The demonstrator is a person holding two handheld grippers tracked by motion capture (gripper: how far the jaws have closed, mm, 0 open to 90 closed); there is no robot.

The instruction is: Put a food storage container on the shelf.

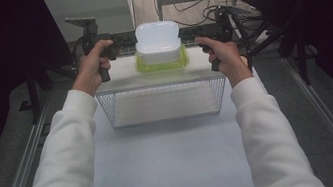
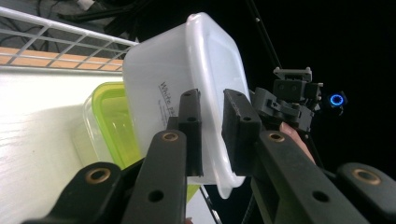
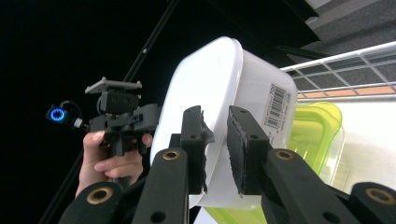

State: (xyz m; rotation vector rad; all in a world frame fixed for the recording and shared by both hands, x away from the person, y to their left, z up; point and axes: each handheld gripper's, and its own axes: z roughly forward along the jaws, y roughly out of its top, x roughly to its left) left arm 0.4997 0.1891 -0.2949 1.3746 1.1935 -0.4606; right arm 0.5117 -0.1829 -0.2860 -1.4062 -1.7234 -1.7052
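Note:
A white plastic tub (image 1: 158,41) hangs just over a clear container with a lime-green lid (image 1: 162,64) at the far middle of the table. My left gripper (image 1: 127,41) is shut on the tub's left rim and my right gripper (image 1: 189,34) on its right rim. In the left gripper view the tub (image 2: 187,70) has its rim pinched at my left gripper (image 2: 211,100), with the green-lidded container (image 2: 114,126) behind. In the right gripper view the right gripper (image 3: 215,116) pinches the tub's rim (image 3: 219,84), beside the green lid (image 3: 313,130).
A wire basket (image 1: 163,101) stands on the white table (image 1: 165,164), just in front of the containers. Dark stands and cables crowd the back right. Each gripper view shows the other gripper (image 2: 292,100) (image 3: 119,114) across the tub.

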